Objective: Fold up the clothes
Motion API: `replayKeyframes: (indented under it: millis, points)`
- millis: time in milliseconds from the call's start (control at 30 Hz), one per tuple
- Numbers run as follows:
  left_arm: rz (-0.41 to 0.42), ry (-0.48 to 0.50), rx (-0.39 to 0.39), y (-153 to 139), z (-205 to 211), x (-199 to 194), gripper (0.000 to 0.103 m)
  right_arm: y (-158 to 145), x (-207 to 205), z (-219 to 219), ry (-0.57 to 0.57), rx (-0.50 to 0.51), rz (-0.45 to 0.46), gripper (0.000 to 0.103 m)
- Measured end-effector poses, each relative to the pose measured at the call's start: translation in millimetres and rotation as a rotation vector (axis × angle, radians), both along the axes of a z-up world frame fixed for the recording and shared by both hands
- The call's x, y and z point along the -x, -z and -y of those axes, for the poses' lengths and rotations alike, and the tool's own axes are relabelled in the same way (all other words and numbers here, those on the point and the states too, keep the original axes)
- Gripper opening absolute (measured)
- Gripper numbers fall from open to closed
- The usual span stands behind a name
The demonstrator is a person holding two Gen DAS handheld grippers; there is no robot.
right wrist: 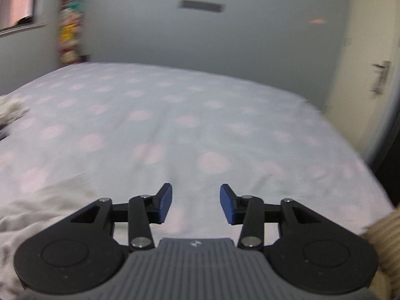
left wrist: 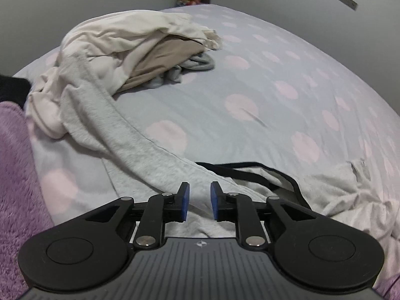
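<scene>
The left gripper [left wrist: 199, 201] hangs with fingers slightly spread, pinching nothing, above a grey garment [left wrist: 140, 150] lying along the bed's [left wrist: 287, 62] near edge. Only this view shows one heap of clothes [left wrist: 130, 47] toward the far left corner. The right gripper [right wrist: 195, 203], fingers spread wider and empty, faces bare dotted sheet.
</scene>
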State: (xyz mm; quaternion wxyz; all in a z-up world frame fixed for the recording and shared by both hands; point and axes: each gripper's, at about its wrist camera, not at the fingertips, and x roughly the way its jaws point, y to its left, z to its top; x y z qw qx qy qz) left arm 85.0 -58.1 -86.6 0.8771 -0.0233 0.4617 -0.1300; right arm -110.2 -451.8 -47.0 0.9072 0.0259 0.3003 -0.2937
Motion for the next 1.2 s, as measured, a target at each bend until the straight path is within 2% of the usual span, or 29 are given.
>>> replayKeyframes:
  millis: [67, 200, 333, 433, 633, 767, 933, 1067, 1200]
  points:
    - [-0.016, 0.014, -0.008, 6.0, 2.1, -1.2, 0.023, 10.5, -13.0, -16.2, -0.062, -0.021, -0.019, 0.051]
    - [-0.042, 0.049, -0.020, 19.7, 7.7, -2.5, 0.045, 32.0, -34.5, -42.9, -0.161, -0.073, -0.054, 0.055]
    - [-0.044, 0.090, -0.035, 28.3, 13.6, -1.1, 0.049, 54.2, -50.6, -61.1, -0.236, -0.066, -0.091, 0.057]
    - [-0.036, 0.091, -0.027, 31.4, 11.8, -1.5, 0.055, 59.8, -55.2, -63.1, -0.257, -0.048, -0.090, 0.057]
    - [-0.047, 0.090, 0.013, 39.2, 9.9, -7.2, 0.055, 62.1, -53.1, -61.5, -0.260, -0.074, -0.066, 0.059]
    - [-0.015, 0.100, 0.003, 33.4, 14.0, -8.1, 0.055, 57.8, -48.5, -54.5, -0.242, -0.105, -0.029, 0.059]
    - [0.025, 0.114, 0.005, 21.2, 19.0, -9.7, 0.055, 47.7, -46.3, -60.1, -0.284, -0.084, -0.008, 0.059]
    - [0.005, 0.102, -0.026, 21.7, 25.1, -18.8, 0.055, 36.3, -48.4, -77.5, -0.398, -0.075, 0.024, 0.059]
    - [-0.034, 0.082, -0.024, 28.0, 30.0, -24.9, 0.055, 38.2, -61.0, -105.8, -0.567, -0.057, 0.005, 0.059]
